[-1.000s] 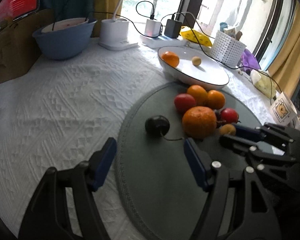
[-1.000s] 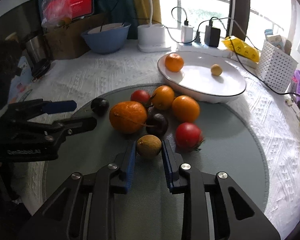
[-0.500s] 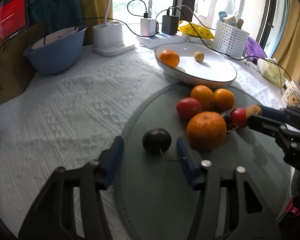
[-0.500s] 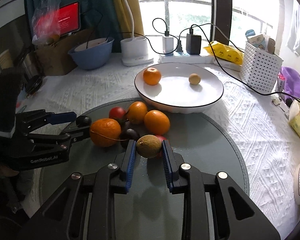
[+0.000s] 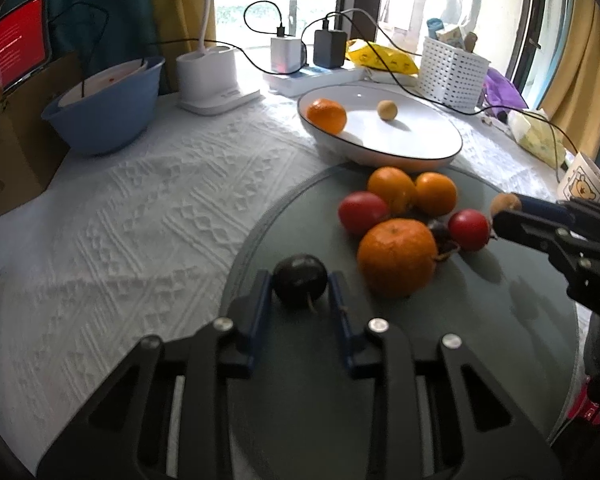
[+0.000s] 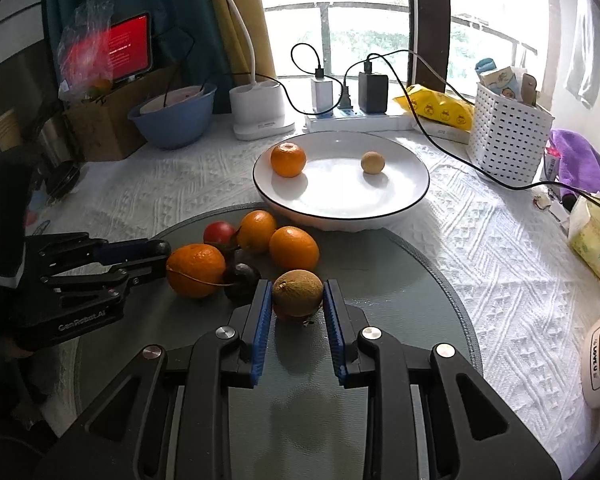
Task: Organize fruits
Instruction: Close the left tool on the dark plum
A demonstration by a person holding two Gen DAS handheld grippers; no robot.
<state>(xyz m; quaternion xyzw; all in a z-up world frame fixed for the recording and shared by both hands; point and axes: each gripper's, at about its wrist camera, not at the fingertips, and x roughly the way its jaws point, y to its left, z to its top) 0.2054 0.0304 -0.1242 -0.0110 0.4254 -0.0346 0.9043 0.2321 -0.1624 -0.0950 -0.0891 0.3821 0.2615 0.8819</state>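
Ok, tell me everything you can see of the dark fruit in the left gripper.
The dark fruit is small, round and near-black with a smooth, dull skin and a thin stem poking out toward the camera. It sits clamped between the blue pads of the left gripper, over the grey round mat, apart from the large orange.

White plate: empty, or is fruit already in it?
Not empty. The white plate holds an orange and a small tan fruit, apart from each other.

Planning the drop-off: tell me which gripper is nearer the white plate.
Right, narrowly. The right gripper, shut on a brown fruit, sits just short of the white plate; the left gripper, shut on a dark fruit, is farther back.
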